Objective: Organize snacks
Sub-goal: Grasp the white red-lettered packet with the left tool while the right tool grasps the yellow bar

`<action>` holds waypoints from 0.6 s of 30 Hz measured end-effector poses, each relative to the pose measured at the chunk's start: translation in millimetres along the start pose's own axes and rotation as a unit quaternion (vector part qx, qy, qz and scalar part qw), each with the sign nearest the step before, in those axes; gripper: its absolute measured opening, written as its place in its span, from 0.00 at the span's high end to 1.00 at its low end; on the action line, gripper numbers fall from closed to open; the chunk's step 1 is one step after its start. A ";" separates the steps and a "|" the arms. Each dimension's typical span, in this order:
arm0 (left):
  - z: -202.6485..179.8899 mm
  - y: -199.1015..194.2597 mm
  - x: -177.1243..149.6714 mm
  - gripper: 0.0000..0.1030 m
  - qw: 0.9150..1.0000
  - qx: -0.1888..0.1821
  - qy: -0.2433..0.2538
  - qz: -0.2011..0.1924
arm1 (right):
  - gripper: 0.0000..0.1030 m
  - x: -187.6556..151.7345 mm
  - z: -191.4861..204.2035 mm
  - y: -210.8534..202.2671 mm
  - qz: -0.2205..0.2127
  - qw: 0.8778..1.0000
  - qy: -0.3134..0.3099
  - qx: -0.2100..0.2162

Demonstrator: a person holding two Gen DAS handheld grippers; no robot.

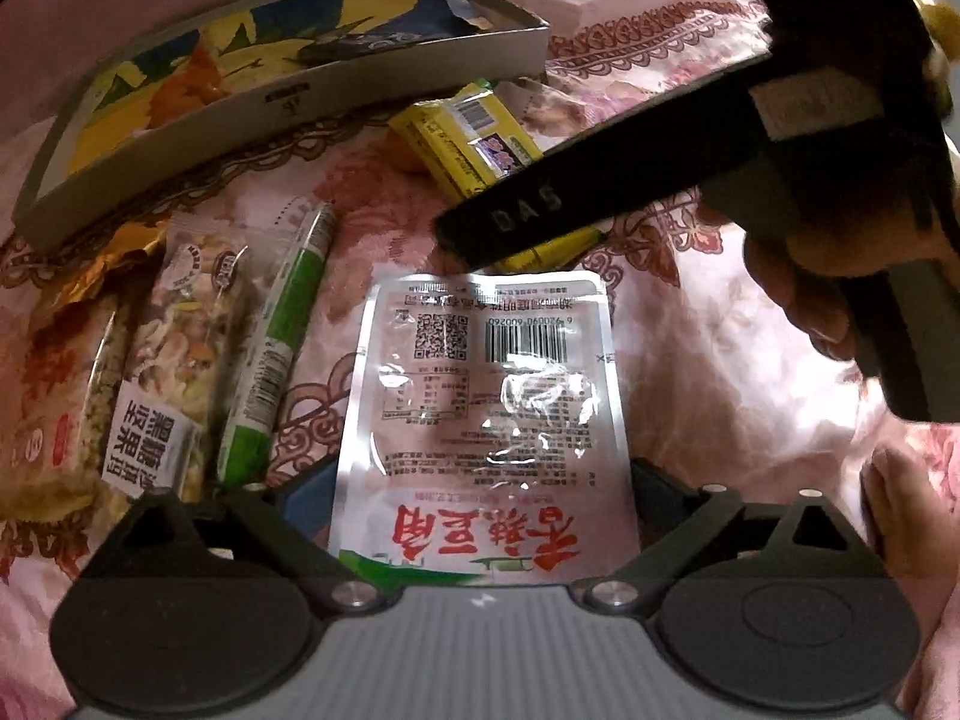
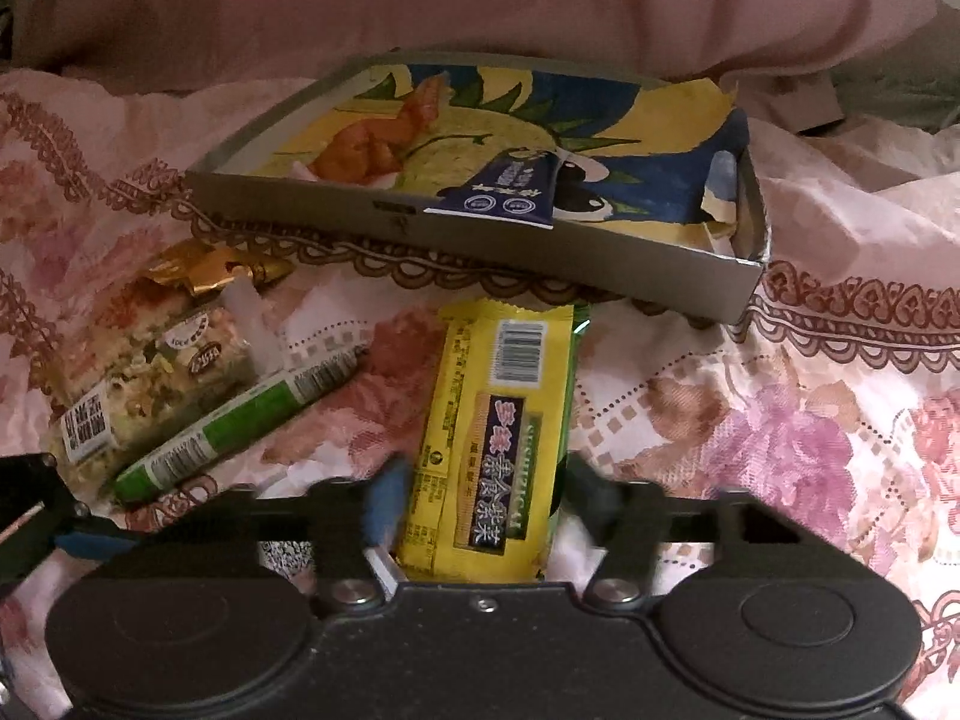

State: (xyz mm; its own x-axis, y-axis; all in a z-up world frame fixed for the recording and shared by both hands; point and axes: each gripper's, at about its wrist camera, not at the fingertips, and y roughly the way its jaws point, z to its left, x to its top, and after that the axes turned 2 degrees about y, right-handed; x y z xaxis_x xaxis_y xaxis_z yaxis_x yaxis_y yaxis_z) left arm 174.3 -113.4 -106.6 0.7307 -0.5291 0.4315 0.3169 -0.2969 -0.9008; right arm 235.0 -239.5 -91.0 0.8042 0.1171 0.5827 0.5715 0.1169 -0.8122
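Observation:
A white foil pouch (image 1: 486, 396) with red characters lies flat on the flowered bedspread. My left gripper (image 1: 480, 486) straddles it, jaws wide, a pad beside each long edge, and the pouch is not buckled. A yellow snack packet (image 2: 480, 432) lies lengthwise between the fingers of my right gripper (image 2: 489, 498). The blurred pads meet both its sides. In the left wrist view one black finger (image 1: 522, 210) of the right gripper crosses over that yellow packet (image 1: 462, 138). The grey cardboard box (image 2: 480, 240) behind holds a dark blue sachet (image 2: 510, 192).
A green stick pack (image 1: 282, 336) and a clear-wrapped nut bar (image 1: 174, 360) lie left of the pouch, with a gold wrapper behind them. A person's hand (image 1: 798, 300) grips the right tool. A pink pillow (image 2: 480, 0) rises behind the box.

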 end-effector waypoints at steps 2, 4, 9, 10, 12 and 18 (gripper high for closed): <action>1.3 -1.4 0.7 0.05 1.000 -0.002 -0.005 0.002 | 0.51 -0.3 0.6 -1.0 0.002 1.000 -0.002 0.000; 3.1 -2.7 1.4 0.05 1.000 -0.006 -0.009 0.003 | 0.51 0.0 1.4 -2.4 0.003 1.000 0.000 0.002; 15.0 -10.0 2.6 0.09 0.999 -0.029 -0.047 -0.001 | 0.51 0.7 2.4 -9.2 0.004 1.000 0.005 0.015; 17.9 -11.5 2.6 0.10 0.998 -0.033 -0.054 -0.002 | 0.51 1.0 3.0 -11.1 0.004 1.000 0.005 0.016; 23.7 -14.7 2.7 0.15 0.997 -0.040 -0.070 -0.006 | 0.52 1.6 3.3 -14.5 0.003 1.000 0.005 0.013; 35.8 -17.3 -0.3 0.20 0.993 -0.050 -0.102 -0.009 | 0.52 3.7 -7.1 -17.6 0.004 0.999 0.030 0.013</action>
State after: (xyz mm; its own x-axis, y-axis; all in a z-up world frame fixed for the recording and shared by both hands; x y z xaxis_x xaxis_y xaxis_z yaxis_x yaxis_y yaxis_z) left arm 190.3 -79.7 -92.9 0.8357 -0.3537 0.4201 0.2774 -0.3884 -0.8788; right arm 229.1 -248.2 -74.7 0.8179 0.0595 0.5722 0.5605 0.1418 -0.8159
